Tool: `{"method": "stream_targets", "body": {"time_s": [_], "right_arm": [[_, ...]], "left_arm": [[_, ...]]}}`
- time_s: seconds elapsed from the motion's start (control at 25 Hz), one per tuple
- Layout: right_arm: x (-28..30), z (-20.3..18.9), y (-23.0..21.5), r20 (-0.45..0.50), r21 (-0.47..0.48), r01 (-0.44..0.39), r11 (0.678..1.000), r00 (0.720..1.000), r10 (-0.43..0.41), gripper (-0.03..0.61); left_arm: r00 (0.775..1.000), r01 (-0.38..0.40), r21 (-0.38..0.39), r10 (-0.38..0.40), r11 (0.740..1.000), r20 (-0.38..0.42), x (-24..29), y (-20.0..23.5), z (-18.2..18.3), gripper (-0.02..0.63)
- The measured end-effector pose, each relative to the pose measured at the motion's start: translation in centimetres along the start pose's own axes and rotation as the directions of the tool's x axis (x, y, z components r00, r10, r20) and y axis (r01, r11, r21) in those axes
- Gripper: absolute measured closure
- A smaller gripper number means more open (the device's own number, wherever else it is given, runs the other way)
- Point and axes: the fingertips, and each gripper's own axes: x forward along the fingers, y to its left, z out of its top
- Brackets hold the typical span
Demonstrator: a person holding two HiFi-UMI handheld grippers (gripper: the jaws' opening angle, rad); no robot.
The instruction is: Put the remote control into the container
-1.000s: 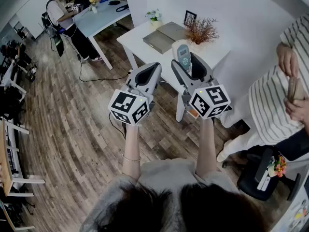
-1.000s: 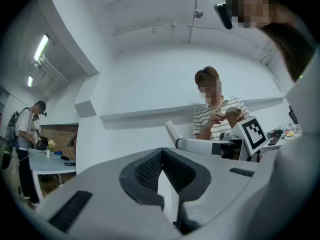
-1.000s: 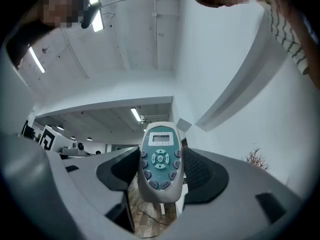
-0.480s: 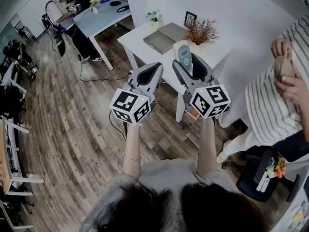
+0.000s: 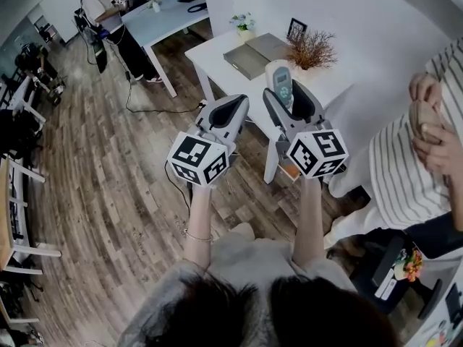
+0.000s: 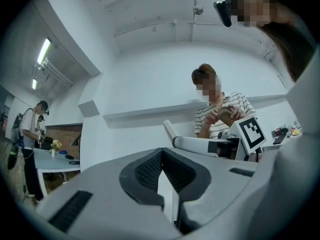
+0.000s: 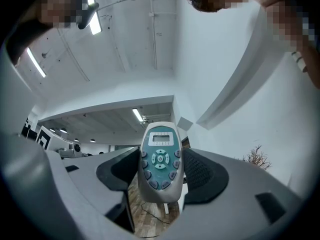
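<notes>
A white and teal remote control (image 5: 278, 84) (image 7: 160, 164) stands upright between the jaws of my right gripper (image 5: 288, 101) (image 7: 161, 173), which is shut on it, buttons facing the camera. The gripper is held in the air in front of the white table (image 5: 217, 55). On that table lies a flat grey container (image 5: 246, 58), beyond and left of the remote. My left gripper (image 5: 226, 111) (image 6: 163, 180) hovers beside the right one, its jaws closed together with nothing between them.
A dried-branch plant (image 5: 312, 49), a picture frame (image 5: 296, 29) and a small flower pot (image 5: 244, 24) share the table. A person in a striped shirt (image 5: 412, 165) stands close at the right. A second table (image 5: 163, 13) and another person (image 5: 101, 13) are at the back left.
Both grippers have drifted slightly right and toward the white table, the remote still held. The striped-shirt person has raised both hands.
</notes>
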Motion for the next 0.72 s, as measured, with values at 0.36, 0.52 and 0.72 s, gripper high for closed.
{"method": "stream_targets", "body": {"time_s": [0.36,0.52,0.72], "right_arm": [[1.8,-1.1,-1.4,-0.008,0.014,-0.028,1.0,1.0,0.028,0.307],[3.5,-1.6,-2.8,0.006,0.02,-0.018,1.0,1.0,0.018,0.307],[6.2,-2.3,-4.1,0.006,0.014,-0.004,1.0,1.0,0.004,0.307]], "left_arm": [[0.999,-0.049,-0.002,0.049,0.999,-0.009,1.1,2.1,-0.7,0.61],[0.999,-0.044,0.007,0.044,0.999,-0.014,2.3,3.7,-1.3,0.61],[0.999,-0.031,0.005,0.031,1.0,-0.01,4.3,6.7,-1.6,0.611]]}}
